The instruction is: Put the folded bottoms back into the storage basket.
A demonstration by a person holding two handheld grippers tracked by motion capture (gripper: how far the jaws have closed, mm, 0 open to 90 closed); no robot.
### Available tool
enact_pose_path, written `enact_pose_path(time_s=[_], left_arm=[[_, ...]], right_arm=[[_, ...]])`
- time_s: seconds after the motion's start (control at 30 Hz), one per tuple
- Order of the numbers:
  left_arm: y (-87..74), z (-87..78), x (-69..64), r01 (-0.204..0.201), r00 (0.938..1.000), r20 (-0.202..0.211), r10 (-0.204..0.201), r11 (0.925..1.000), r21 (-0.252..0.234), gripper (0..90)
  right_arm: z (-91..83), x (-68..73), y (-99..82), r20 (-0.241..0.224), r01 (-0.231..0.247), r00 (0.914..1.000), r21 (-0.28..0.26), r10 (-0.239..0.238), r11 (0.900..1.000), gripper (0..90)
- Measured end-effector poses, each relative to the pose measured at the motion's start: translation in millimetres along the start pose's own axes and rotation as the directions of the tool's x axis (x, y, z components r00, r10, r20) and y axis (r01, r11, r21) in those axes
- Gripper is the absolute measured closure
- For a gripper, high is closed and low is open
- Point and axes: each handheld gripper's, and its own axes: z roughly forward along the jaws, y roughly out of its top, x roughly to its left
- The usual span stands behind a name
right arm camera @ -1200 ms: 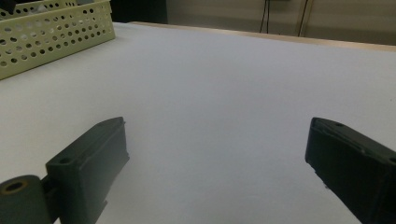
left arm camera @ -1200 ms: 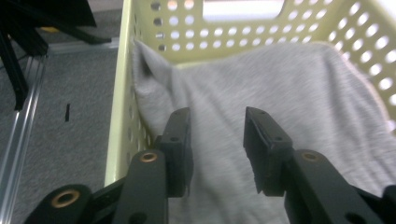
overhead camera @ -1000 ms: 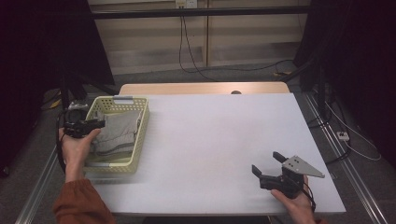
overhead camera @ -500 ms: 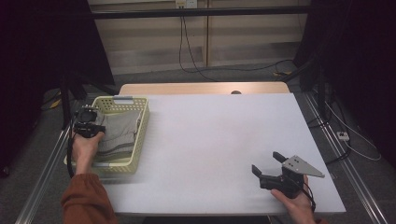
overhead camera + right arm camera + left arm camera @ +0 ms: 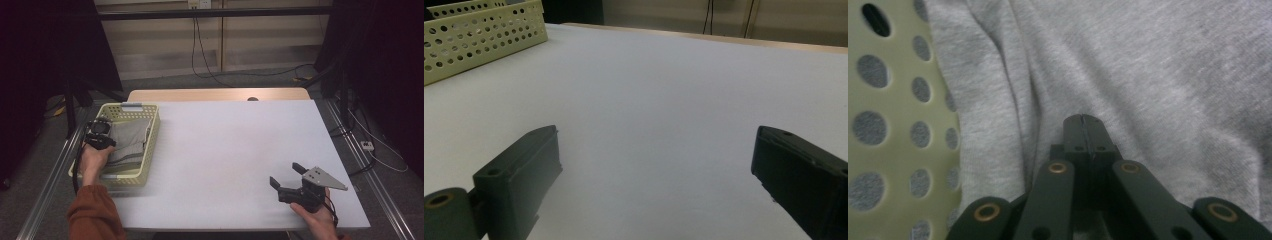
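**Left gripper down on grey cloth in the basket, right gripper resting wide on the table**

At the far left of the high view I see a pale yellow perforated basket [image 5: 146,150] standing on the left edge of the white table [image 5: 230,150]. Folded grey cloth [image 5: 127,140] lies inside it. My left gripper [image 5: 100,137] is lowered into the left part of the basket, on top of that cloth, with my hand and an orange-brown sleeve [image 5: 92,215] behind it.

In the left gripper view the jaws have just been closing and now meet tip to tip. They press into the grey cloth [image 5: 1148,75] at a crease, and I cannot tell whether a fold is caught between them. The basket's holed wall [image 5: 893,125] rises just beside the cloth on the left of that view.

The middle of the table is bare white surface.

At the near right of the high view my right gripper [image 5: 292,177] rests on the table, well apart from the basket. In the right gripper view its two black jaws stand wide, with table surface between them, and the basket [image 5: 479,35] shows far off at the upper left.
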Motion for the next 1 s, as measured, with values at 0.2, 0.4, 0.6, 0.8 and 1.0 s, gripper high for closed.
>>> enact_pose_path(time_s=[0.2, 0.4, 0.6, 0.8, 1.0], left_arm=[[1.9, 0.1, -7.5, -0.073, 0.9973, -0.008, 0.073, 0.9973, 0.004, 90.0], [1.6, 0.2, -4.8, -0.042, 0.9982, 0.041, 0.043, 0.9990, -0.013, 90.0], [0.3, -0.6, -4.1, -0.035, 0.9970, 0.068, 0.036, 0.9990, -0.027, 89.5], [1.7, -5.5, -4.1, -0.036, 0.9979, 0.053, 0.037, 0.9991, -0.025, 80.6], [1.5, -11.6, -5.2, -0.035, 0.9984, 0.042, 0.038, 0.9964, -0.078, 69.8]], right_arm=[[0.2, -0.3, -0.2, 0.001, -0.001, 1.0000, 0.002, 0.001, 1.0000, 5.3], [0.6, -1.3, -0.5, 0.000, -0.001, 1.0000, 0.003, 0.001, 1.0000, 5.3], [1.2, -2.4, -0.6, -0.001, -0.004, 1.0000, 0.003, 0.004, 1.0000, 5.3], [2.4, -3.9, -1.1, -0.002, -0.009, 1.0000, 0.007, 0.009, 0.9999, 5.3], [2.7, -3.5, -1.0, -0.006, -0.006, 1.0000, 0.006, 0.006, 1.0000, 5.3]])
